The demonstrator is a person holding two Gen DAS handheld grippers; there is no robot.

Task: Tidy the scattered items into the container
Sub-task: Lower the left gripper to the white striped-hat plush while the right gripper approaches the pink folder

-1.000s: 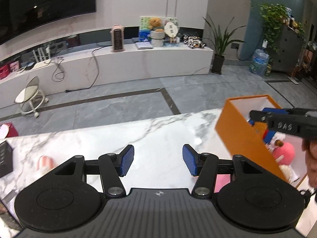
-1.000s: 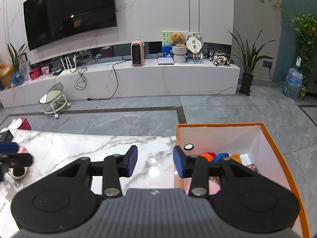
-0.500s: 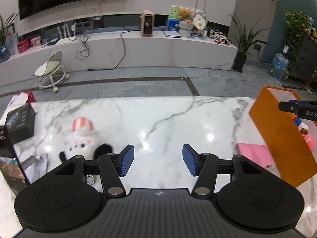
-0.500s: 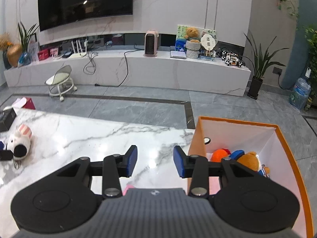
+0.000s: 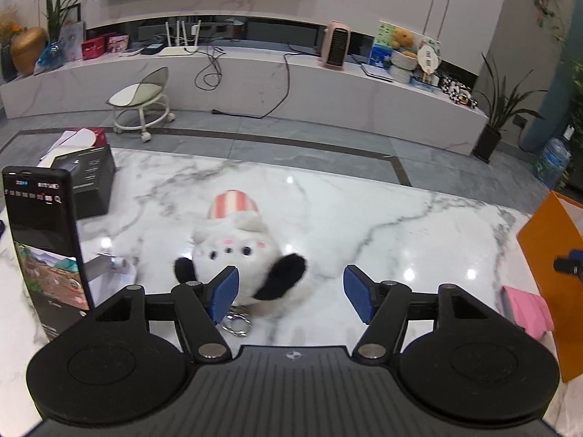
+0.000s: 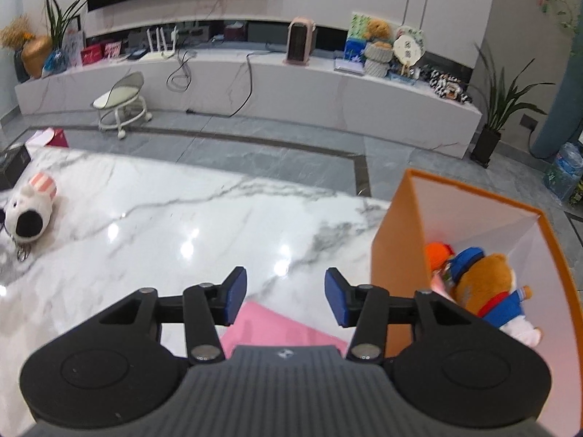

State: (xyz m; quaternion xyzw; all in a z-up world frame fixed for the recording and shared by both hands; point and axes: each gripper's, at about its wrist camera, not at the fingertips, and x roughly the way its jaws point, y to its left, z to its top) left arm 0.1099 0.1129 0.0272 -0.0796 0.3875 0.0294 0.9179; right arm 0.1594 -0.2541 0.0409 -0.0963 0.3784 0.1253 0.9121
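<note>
A white plush toy (image 5: 237, 251) with black paws, a striped pink cap and a key ring lies on the marble table, just ahead of my open left gripper (image 5: 291, 296); its left finger overlaps the toy's lower edge. The same plush toy (image 6: 31, 207) shows far left in the right wrist view. My right gripper (image 6: 285, 295) is open and empty above a pink flat item (image 6: 277, 327), beside the orange box (image 6: 397, 255). Inside the box lie a brown teddy in blue (image 6: 488, 280) and an orange toy (image 6: 439, 251). The orange box (image 5: 550, 276) stands at the right in the left wrist view.
An upright phone (image 5: 43, 247) with a lit screen stands at the table's left, and a black box (image 5: 91, 182) sits behind it. The pink item (image 5: 524, 309) lies by the orange box. Bare marble table (image 6: 182, 225) spans the space between plush and box.
My left gripper swung left from the orange box and now faces the plush toy closely. The right gripper drew back from over the box to above the pink item.
</note>
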